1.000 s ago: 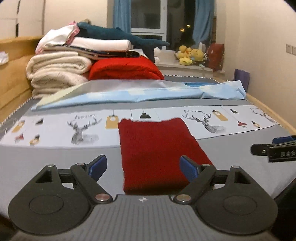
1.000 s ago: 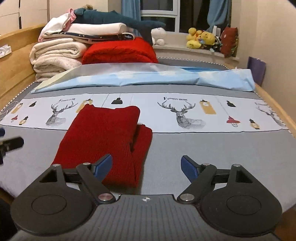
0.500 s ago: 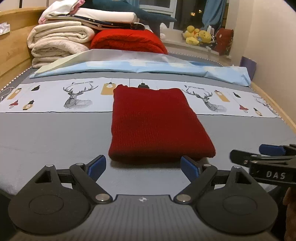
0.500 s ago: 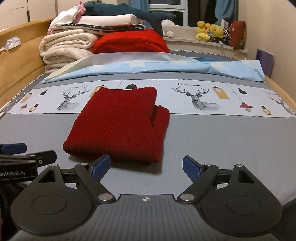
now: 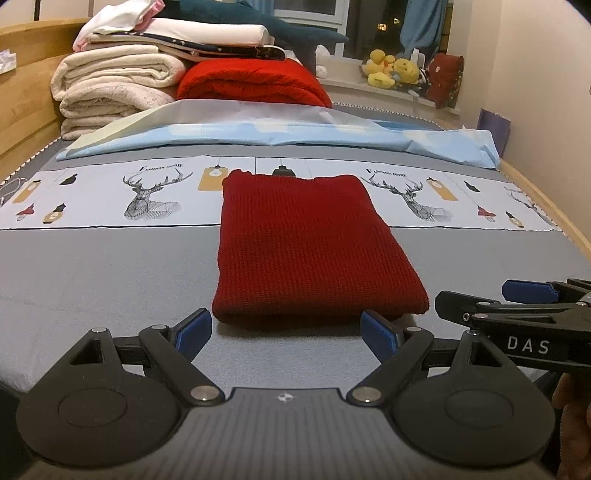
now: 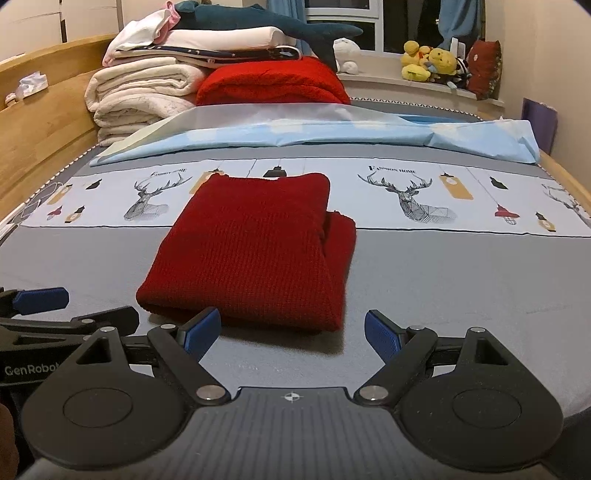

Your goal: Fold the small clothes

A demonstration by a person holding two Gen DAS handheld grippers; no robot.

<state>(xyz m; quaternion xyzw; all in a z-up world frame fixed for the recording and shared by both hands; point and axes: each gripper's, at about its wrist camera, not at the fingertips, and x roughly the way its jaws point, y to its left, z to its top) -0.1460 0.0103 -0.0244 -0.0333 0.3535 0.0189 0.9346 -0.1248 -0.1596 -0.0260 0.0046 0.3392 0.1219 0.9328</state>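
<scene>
**Now: folded red knit on the bed, both grippers empty**

Squarely ahead of the left gripper (image 5: 286,330), at its 12 o'clock, a red sweater (image 5: 310,254) lies folded into a neat rectangle on the bed (image 5: 92,280). Its near edge sits on the grey part of the cover, its far edge on the pale strip printed with deer (image 5: 153,197). The left fingers (image 5: 194,330) are released, spread wide with nothing between them; the near edge of the sweater lies just beyond the blue pads (whether they touch it cannot be told).

From the right wrist view the sweater (image 6: 255,251) lies at about 11 o'clock, and a lower layer of the fold pokes out along its right side. The right gripper (image 6: 291,330) is likewise released, its fingers (image 6: 382,336) apart over bare grey cover, the left pad just in front of the sweater's near edge.

Each gripper shows in the other's camera: the right one (image 5: 517,310) at 3 o'clock in the left view, the left one (image 6: 40,310) at 9 o'clock in the right view. They flank the near end of the sweater.

Farther up the bed, at 12 o'clock, a light blue sheet (image 5: 295,136) lies crumpled across the width. Behind it sit a red blanket (image 5: 255,83) and, at 11 o'clock, a stack of cream blankets (image 5: 114,88) topped by a plush shark (image 5: 266,26). Yellow plush toys (image 5: 391,70) sit on the sill at 1 o'clock.
</scene>
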